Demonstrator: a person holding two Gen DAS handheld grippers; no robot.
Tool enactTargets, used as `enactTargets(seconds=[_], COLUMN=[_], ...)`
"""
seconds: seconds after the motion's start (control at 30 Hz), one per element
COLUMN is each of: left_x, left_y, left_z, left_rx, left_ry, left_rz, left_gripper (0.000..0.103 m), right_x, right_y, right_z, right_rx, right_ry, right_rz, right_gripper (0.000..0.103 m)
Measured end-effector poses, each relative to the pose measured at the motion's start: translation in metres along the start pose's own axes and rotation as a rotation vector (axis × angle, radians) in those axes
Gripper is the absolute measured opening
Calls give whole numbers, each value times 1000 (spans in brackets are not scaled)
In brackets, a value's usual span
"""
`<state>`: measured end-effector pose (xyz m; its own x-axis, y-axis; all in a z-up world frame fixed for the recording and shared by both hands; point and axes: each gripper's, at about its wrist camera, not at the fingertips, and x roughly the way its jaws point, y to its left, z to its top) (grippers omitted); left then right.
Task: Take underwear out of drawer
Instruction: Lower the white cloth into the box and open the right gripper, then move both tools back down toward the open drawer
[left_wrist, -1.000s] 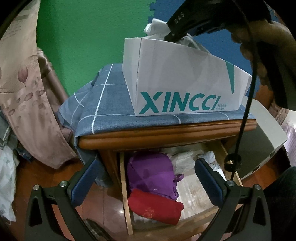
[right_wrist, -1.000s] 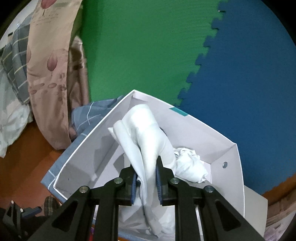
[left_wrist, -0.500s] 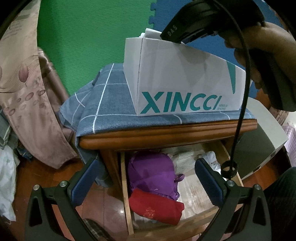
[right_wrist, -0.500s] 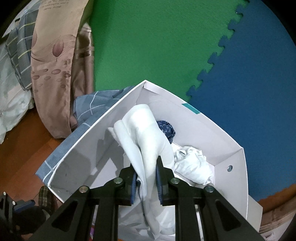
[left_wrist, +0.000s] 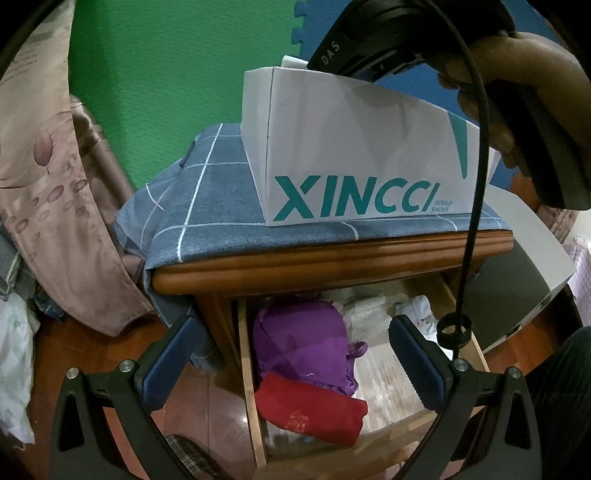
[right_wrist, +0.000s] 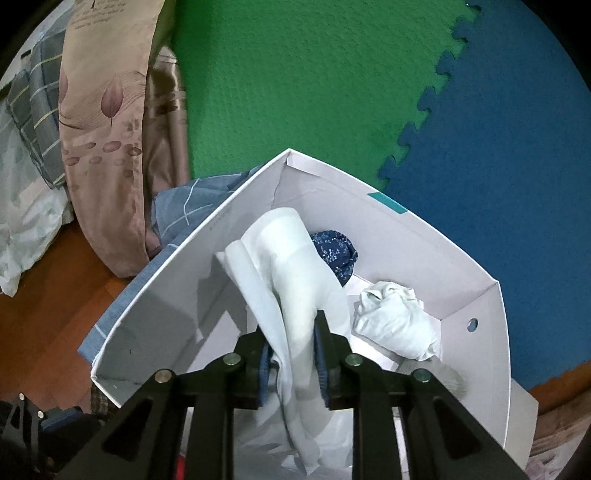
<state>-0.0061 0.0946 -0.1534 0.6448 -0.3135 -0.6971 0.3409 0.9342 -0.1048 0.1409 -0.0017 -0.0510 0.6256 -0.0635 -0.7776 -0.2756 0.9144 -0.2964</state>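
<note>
White underwear piece (right_wrist: 295, 280) hangs between my right gripper (right_wrist: 293, 354) jaws, just easing apart over the shoe box (right_wrist: 476, 258) (left gripper (left_wrist: 295, 354) wide open, empty, above the drawer (left_wrist: 384, 369)), so I'd open fully, then lift straight out.

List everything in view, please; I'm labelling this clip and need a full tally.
Shoe box: one, white with teal lettering, on the nightstand.
Checked cloth: one, blue-grey, under the box.
Nightstand: one, brown wood.
Drawer: one, open.
Purple garment: one, in the drawer.
Red garment: one, drawer front.
White garment: one, between the right gripper's fingers, over the box.
Navy garment: one, in the box.
Crumpled white garment: one, in the box.
Left gripper: open.
Right gripper: jaws just opening.
Hand: one, holding the right gripper.
</note>
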Motion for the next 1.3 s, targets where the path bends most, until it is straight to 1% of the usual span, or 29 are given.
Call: enactTargets(seconds=[0.13, 0.3, 0.53, 0.6, 0.63, 0.73, 0.83, 0.9, 0.93, 0.97, 1.0, 1.03, 1.07, 1.1, 1.13, 1.2, 1.23, 1.3], left_x=[1, 1, 2, 3, 3, 5, 7, 7, 8, 8, 7, 6, 5, 4, 4, 4, 4, 7], left_y=[0, 0, 0, 0, -1, -2, -3, -3, -3, -4, -4, -4, -4, -4, -5, -7, -9, -13], left_z=[0, 0, -1, -1, -1, -3, -4, -5, -6, -6, -7, -7, -7, -8, -8, -9, -10, -13], left_rx=[-5, -3, -1, 3, 6, 15, 24, 27, 28, 29, 31, 32, 33, 35, 39, 46, 46, 46], left_ry=[5, 7, 11, 15, 17, 23, 26, 26, 27, 27, 25, 19, 12, 8, 5, 7, 12, 32], left_rz=[-2, -4, -2, -3, -3, -4, -3, 0, -1, 0, 0, -4, -13, -22, -32, -58, -90, -135], left_gripper=[102, 102, 102, 102, 102, 102, 102, 102, 102, 102, 102, 102, 102, 102, 102, 102, 102, 102], right_x=[3, 3, 4, 5, 5, 3, -6, -28, -46, -56, -77, -92, -116, -133, -149, -172, -182, -191], right_y=[-6, -6, -11, -15, -16, -17, -20, -24, -30, -34, -43, -51, -64, -73, -80, -91, -98, -110], right_z=[-2, -3, -5, -6, -7, -9, -8, -7, -6, -6, -10, -14, -26, -38, -51, -81, -106, -147], right_rx=[53, 62, 95, 111, 115, 109, 111, 107, 120, 133, 160, 180, 211, 224, 226, 222, 228, 258], right_ry=[14, 17, 34, 38, 37, 36, 25, -51, -108, -139, -198, -238, -301, -346, -383, -427, -436, -428], right_rz=[34, 37, 50, 51, 50, 60, 103, 99, 97, 103, 118, 128, 141, 140, 127, 66, 22, -14], right_gripper=[24, 25, 34, 44, 46, 46, 46, 46, 46, 46, 47, 51, 58, 61, 67, 69, 70, 71])
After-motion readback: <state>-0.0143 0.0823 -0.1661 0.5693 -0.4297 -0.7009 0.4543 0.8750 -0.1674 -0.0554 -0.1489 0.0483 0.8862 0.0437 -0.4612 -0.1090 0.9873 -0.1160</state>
